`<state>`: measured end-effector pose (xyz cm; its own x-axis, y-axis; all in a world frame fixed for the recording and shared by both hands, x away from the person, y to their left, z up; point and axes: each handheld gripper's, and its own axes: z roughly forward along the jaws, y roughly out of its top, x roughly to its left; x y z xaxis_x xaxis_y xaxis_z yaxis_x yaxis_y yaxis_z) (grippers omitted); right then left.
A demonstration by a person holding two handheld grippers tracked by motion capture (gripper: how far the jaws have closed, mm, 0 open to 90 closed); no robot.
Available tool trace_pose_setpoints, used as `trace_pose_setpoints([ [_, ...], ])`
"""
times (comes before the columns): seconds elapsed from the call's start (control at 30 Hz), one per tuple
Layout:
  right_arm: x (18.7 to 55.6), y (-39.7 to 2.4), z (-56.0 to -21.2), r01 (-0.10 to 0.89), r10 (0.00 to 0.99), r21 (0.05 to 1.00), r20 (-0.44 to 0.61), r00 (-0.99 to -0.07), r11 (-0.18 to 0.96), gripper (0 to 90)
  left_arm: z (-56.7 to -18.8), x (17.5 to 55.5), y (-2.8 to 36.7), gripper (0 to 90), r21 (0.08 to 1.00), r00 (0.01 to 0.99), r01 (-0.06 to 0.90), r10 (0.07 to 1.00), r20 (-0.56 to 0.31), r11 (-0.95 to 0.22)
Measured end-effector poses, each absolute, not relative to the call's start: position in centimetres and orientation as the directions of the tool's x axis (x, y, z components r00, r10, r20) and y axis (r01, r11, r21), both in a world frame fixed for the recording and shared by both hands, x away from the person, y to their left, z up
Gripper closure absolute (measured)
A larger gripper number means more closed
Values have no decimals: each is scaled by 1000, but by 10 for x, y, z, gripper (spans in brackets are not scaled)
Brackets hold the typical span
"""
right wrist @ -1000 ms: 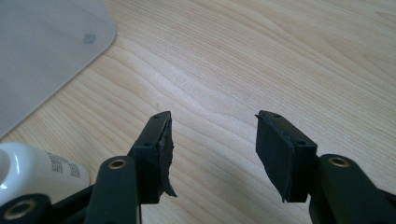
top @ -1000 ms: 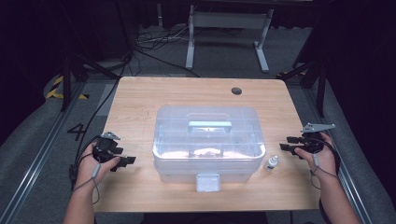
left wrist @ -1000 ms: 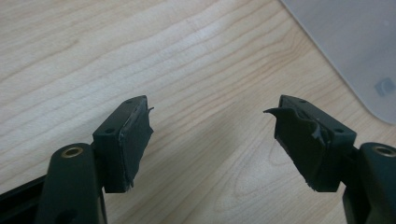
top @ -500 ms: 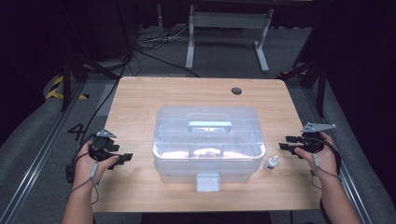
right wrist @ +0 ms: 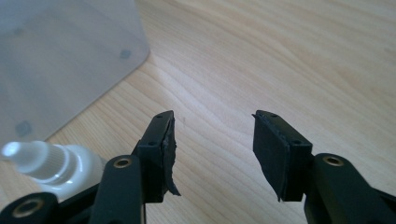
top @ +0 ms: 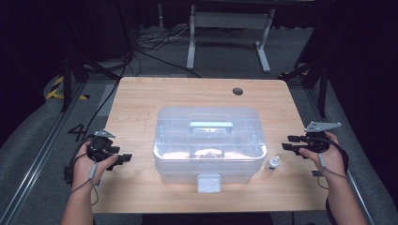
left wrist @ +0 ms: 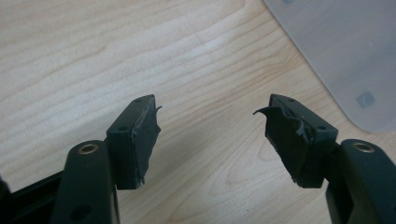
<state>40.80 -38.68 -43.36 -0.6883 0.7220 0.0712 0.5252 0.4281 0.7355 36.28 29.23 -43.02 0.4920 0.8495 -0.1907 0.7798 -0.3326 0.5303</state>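
Observation:
A clear plastic storage box (top: 209, 140) with a lid, a top handle and a front latch stands mid-table. Its corner shows in the left gripper view (left wrist: 345, 51) and in the right gripper view (right wrist: 60, 60). A small white dropper bottle (top: 273, 163) stands by the box's right front corner, and it lies to the left of the jaws in the right gripper view (right wrist: 51, 164). My left gripper (top: 123, 159) is open left of the box, over bare wood (left wrist: 212, 135). My right gripper (top: 287, 142) is open right of the box, nothing between its jaws (right wrist: 214, 144).
The wooden table (top: 141, 103) has a round cable hole (top: 237, 91) at the back right. Dark floor with cables and a metal stand (top: 227, 28) lies beyond the far edge. Black frame rails run along both sides.
My left gripper has drifted slightly down and left, away from the box. The right gripper has held still.

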Motion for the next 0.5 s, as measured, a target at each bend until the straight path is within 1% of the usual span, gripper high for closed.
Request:
trace_pose_setpoints([
  [0.17, 404, -391, -418, 535, 736, 740, 81, -672, 407, 469, -428, 363, 288, 340, 530, 493, 779, 849, -188, -335],
  [0.3, 402, -389, -415, 538, 739, 737, 80, -669, 408, 465, -425, 362, 288, 335, 537, 494, 776, 849, -188, -332],
  [0.5, 399, -381, -401, 510, 722, 755, 71, -688, 413, 465, -422, 361, 284, 329, 538, 508, 770, 841, -189, -344],
])
